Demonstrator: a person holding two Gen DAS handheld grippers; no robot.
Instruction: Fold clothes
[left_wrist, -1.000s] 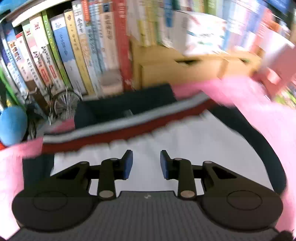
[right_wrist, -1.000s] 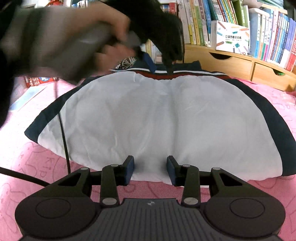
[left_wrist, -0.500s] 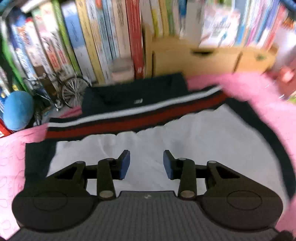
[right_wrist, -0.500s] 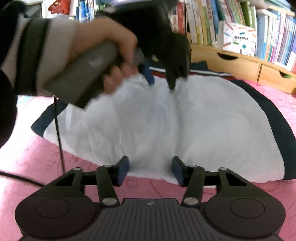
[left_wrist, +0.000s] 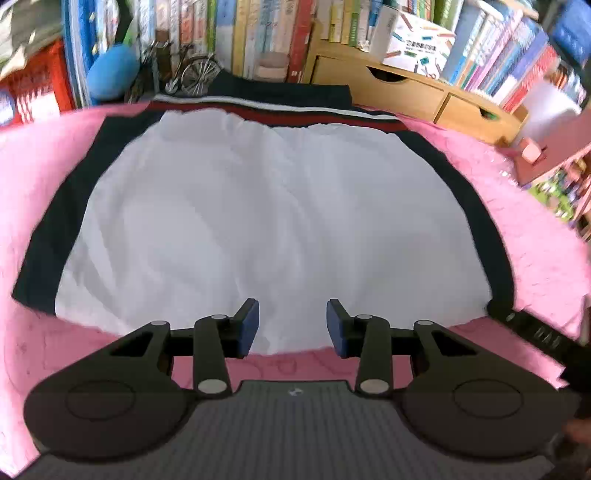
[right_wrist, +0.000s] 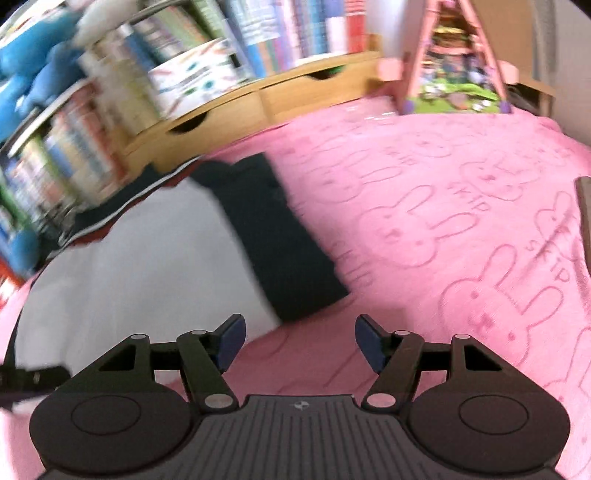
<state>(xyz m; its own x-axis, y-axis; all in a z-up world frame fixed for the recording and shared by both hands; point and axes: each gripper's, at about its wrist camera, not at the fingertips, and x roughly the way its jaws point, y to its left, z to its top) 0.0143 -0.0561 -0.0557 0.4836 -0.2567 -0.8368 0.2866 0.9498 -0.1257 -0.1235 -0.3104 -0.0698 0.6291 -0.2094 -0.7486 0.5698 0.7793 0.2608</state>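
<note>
We see the garment (left_wrist: 266, 221) spread flat on the pink blanket (right_wrist: 443, 221), at 12 o'clock: 0 folds visible. Left gripper (left_wrist: 291, 325) spread, empty; right gripper (right_wrist: 299, 339) just widened, empty.

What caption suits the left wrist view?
Open left tongs poised above the near hem of a white-and-navy garment spread on a pink blanket.

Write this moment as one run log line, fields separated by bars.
step: fold not started | jacket: flat on pink blanket | left gripper: open, empty | right gripper: open, empty, jaws just widened
</note>
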